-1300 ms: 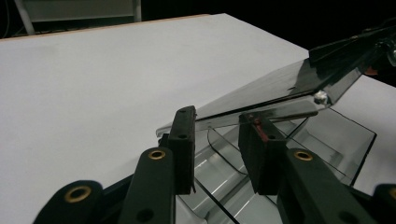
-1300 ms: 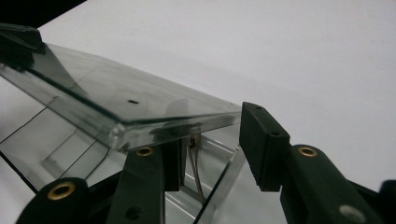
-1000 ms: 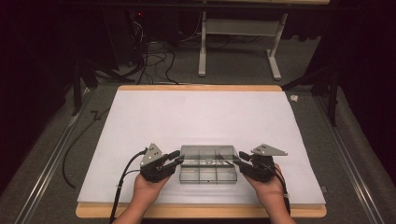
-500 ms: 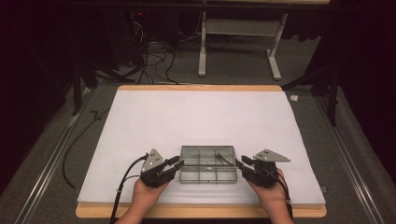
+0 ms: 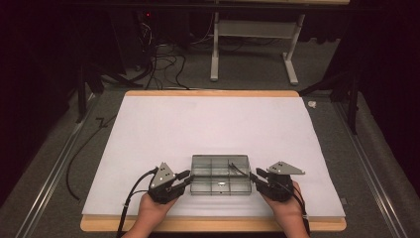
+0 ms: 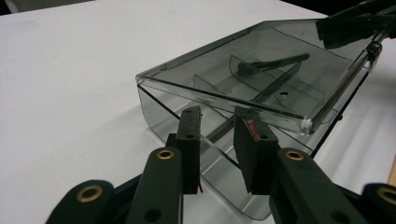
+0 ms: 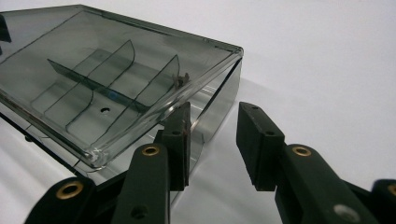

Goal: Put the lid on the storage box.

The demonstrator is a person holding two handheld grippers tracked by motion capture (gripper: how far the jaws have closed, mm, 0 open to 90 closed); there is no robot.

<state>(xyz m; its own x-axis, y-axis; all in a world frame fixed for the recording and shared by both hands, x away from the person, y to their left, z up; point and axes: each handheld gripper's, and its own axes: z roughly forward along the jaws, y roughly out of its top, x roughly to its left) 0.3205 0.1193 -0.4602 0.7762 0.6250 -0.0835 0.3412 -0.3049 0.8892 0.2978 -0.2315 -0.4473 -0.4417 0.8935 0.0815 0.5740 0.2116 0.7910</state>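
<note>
Nearest me, my left tool (image 5: 185, 178) and right tool (image 5: 255, 176) flank the smoky clear plastic compartment box with a hinged lid (image 5: 221, 173), which sits on the white sheet (image 5: 218, 129) near the front edge of the wooden bench (image 5: 213, 224). In the left gripper view, my left tool (image 6: 218, 122) has its jaws parted a little around the box's end wall under the lid rim, not yet pinching. In the right gripper view, my right tool (image 7: 212, 120) stands wider open at a box corner (image 7: 236, 51), gripping nothing. I judge the risk is uneven closing: one side bites first, the light box skids or twists, or the lid pops and slips. Beyond, the sheet lies bare.
</note>
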